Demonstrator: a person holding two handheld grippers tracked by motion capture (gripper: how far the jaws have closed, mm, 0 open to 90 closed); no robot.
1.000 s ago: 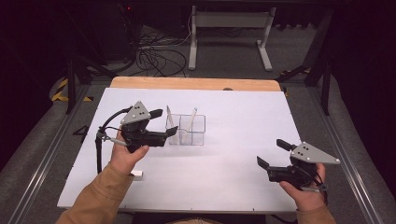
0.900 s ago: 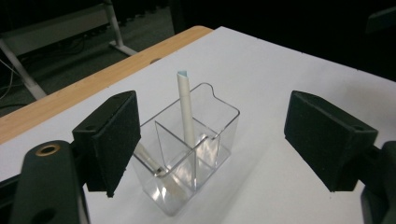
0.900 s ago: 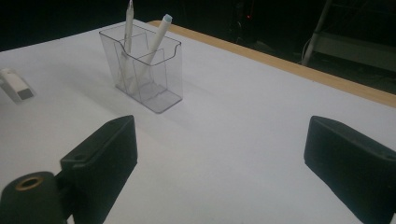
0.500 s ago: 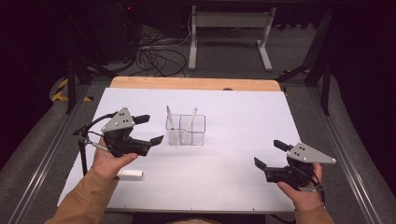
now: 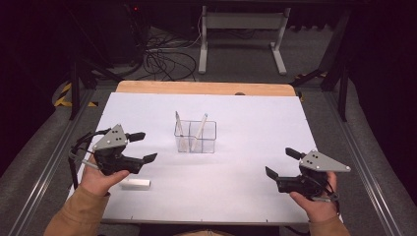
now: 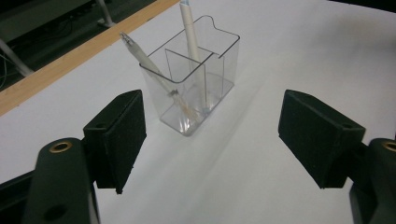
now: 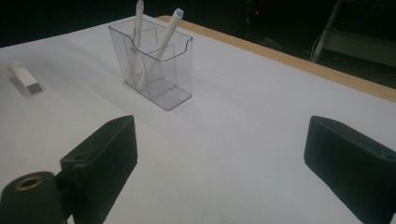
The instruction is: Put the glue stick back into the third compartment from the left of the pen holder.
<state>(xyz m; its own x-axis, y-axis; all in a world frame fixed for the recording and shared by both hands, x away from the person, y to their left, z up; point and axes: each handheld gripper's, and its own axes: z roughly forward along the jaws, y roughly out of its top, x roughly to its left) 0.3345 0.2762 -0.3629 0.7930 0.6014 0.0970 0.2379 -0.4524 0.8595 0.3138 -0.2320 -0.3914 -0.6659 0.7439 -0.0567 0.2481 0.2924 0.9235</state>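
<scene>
On the table [image 5: 255, 196], clear two-compartment holder [image 5: 195, 136]

- We see a clear, colourless holder [image 5: 195, 136] on the white table [image 5: 246, 113], whose far edge is a pale wood strip [image 5: 206, 88].
- In the holder we note two white pens [image 6: 192, 51], one with a pale blue tip.
- Left of the holder, near the table's front edge, we see a white block [image 5: 135, 184].
- Both grippers, left [image 5: 143, 146] and right [image 5: 281, 163], are black with grey top plates.
- Our sleeves [image 5: 78, 214] are tan.
</scene>
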